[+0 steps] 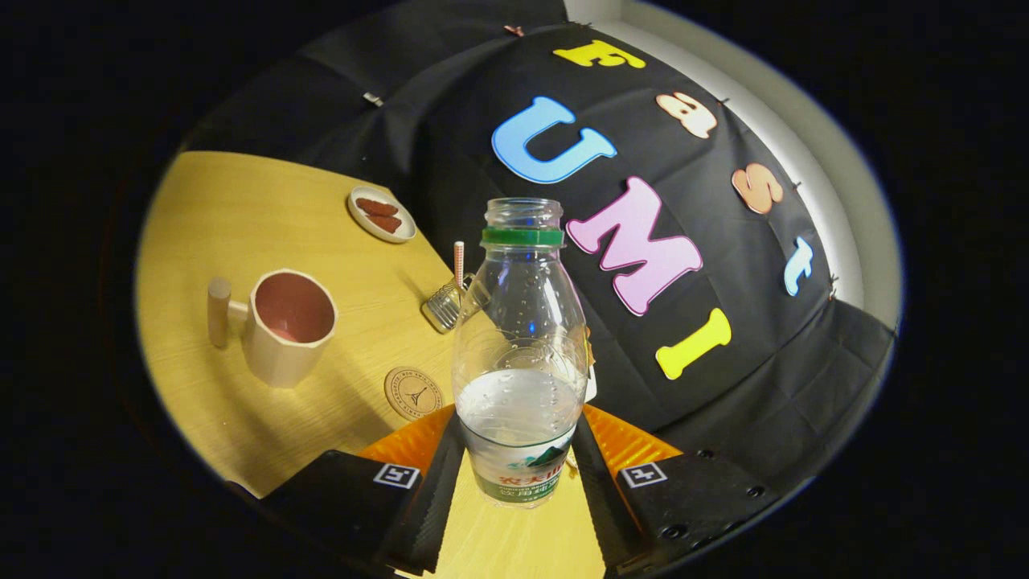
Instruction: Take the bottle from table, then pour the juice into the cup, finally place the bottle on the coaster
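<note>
Gripper view: the gripper (pixel 518 474) has both fingers pressed on the clear plastic bottle (pixel 520 354) at frame centre, uncapped, green-ringed, about a third full of clear liquid, its label too blurred to make out. At left on the wooden table (pixel 241 209) stands the faceted cup (pixel 285 326), looking empty, with the round cork coaster (pixel 412 393) lower centre-left and a small dish (pixel 381 214) holding reddish pieces upper left.

Gripper (pixel 518 474) fingers clamp uncapped bottle (pixel 520 338), approx. half full, upright. Coaster (pixel 413 393) just left of it; cup (pixel 283 326) further left on table (pixel 241 209).
</note>
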A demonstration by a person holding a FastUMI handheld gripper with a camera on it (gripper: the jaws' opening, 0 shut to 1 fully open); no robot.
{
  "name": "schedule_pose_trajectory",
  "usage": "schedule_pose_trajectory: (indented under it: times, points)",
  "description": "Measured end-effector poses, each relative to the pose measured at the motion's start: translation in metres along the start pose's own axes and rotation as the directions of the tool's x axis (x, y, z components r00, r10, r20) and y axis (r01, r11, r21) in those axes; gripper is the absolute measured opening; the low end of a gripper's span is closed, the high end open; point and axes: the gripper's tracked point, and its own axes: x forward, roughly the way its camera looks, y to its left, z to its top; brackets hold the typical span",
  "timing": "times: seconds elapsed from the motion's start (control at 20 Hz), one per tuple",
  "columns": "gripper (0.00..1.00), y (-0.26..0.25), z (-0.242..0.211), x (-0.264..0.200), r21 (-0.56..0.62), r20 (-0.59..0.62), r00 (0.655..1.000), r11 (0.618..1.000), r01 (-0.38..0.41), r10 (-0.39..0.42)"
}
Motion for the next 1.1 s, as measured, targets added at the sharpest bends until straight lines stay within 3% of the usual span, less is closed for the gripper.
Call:
schedule_pose_trajectory:
  times: [0.2, 0.55, 1.1]
  points:
    - [0.75, 0.020, -0.003, 0.010, -0.148, -0.033, 0.998, 0.987, -0.058, 0.054]
    - [0.75, 0.038, -0.009, 0.020, -0.354, -0.070, 0.994, 0.929, -0.105, 0.086]
    - [0.75, 0.042, -0.030, 0.042, -0.509, -0.172, 0.980, 0.844, -0.172, 0.097]
